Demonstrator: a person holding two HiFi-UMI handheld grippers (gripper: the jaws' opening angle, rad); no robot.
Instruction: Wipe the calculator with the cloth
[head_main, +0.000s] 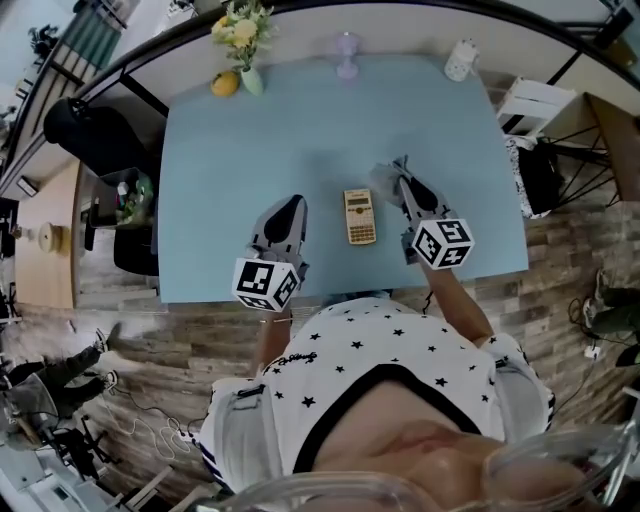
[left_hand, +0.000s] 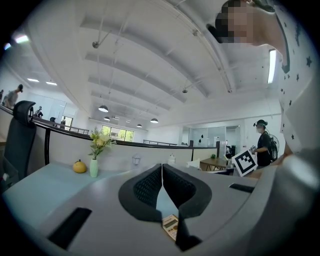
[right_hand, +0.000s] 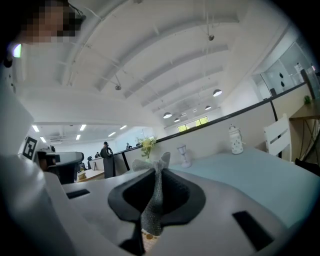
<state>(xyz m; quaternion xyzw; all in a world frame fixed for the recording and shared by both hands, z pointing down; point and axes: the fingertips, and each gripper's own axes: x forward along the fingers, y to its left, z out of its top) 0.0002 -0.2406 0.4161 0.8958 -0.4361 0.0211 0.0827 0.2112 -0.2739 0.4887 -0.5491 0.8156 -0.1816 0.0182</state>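
Right gripper (head_main: 401, 175) has the grey cloth (right_hand: 155, 202) pinched, calculator (head_main: 360, 216) lies flat on the table (head_main: 230, 140) between both grippers, left gripper (head_main: 289, 208) closed on nothing beside it — nothing pins the calculator, so I'd guess a hard swipe just skates it away.

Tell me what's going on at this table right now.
A person is working with a handheld gripper in each hand. The right gripper is shut on a grey cloth, held near the far right corner of a calculator lying flat on the light blue table. The left gripper is shut and empty, left of the calculator. Wiping doesn't look started.
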